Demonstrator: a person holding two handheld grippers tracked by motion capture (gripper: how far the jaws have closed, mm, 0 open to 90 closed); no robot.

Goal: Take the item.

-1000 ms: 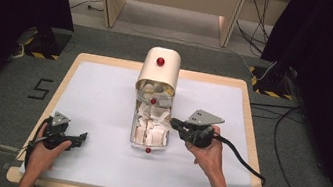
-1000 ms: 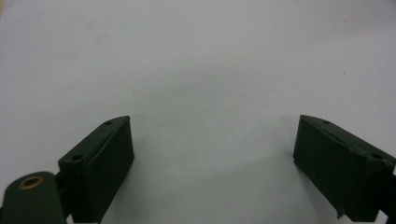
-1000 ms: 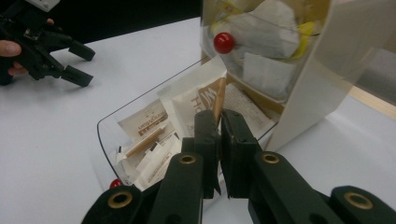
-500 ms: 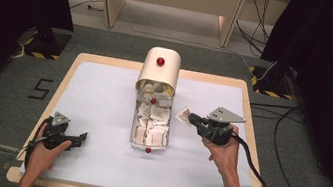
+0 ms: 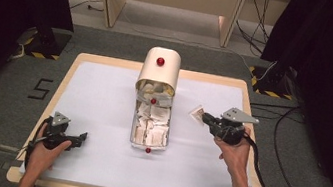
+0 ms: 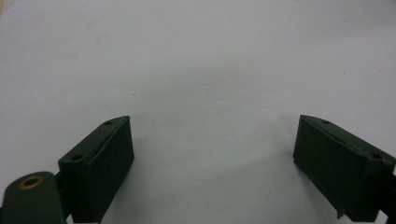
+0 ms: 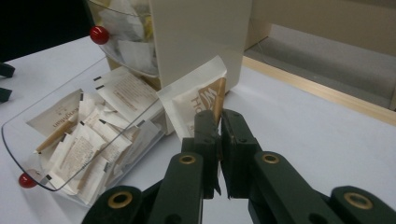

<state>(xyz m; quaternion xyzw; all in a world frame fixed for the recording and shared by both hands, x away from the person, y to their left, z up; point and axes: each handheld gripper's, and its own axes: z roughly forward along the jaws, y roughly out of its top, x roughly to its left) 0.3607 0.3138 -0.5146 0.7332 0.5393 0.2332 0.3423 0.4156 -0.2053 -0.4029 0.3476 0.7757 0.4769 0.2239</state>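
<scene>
A cream dispenser box (image 5: 159, 71) with red knobs stands at the table's middle back. Its clear drawer (image 5: 150, 126) is pulled out toward me and holds several paper sachets (image 7: 84, 135). My right gripper (image 5: 203, 117) hovers to the right of the drawer, shut on a white and tan sachet (image 7: 198, 95) that sticks up from between its jaws; the same sachet (image 5: 196, 112) shows at the jaw tips from above. My left gripper (image 5: 80, 138) rests on the white tabletop near the front left, its jaws wide apart with bare table between them (image 6: 212, 140).
The white table mat (image 5: 103, 98) has a wooden rim (image 5: 248, 137). Cables trail off the right side and across the grey floor. Black and yellow floor blocks (image 5: 43, 43) sit beyond the table's back corners.
My right gripper has moved away from the drawer to the right, carrying the sachet with it. The left gripper has stayed put.
</scene>
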